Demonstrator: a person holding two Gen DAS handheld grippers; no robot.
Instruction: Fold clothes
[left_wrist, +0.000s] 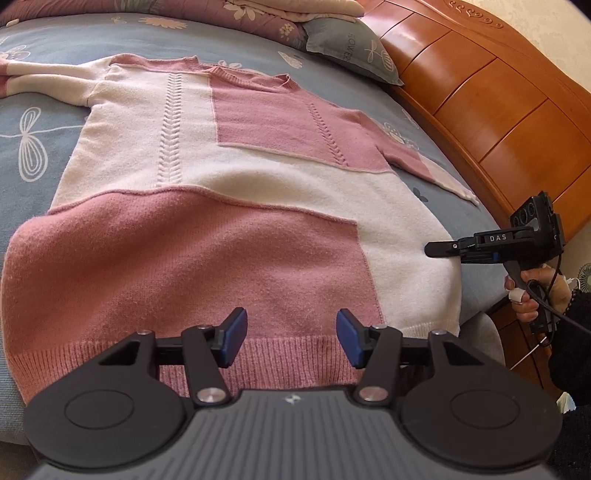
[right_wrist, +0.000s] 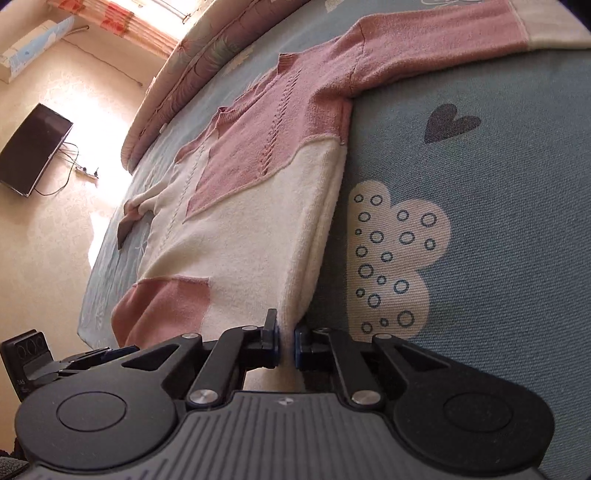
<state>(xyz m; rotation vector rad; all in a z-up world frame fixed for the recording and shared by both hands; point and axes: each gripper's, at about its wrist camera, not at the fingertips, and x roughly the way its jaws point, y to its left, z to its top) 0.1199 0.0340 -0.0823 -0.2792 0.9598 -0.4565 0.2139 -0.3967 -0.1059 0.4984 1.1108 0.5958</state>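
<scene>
The pink-and-cream patchwork knit sweater (left_wrist: 229, 192) lay flat, front up, on the blue patterned bed (right_wrist: 498, 206), sleeves spread, ready for folding. The right gripper (right_wrist: 286, 347) had its jaws pinched shut on the cream side edge, probably to lift it. The left gripper (left_wrist: 291, 341) hovered half-open and empty over the ribbed pink hem.
</scene>
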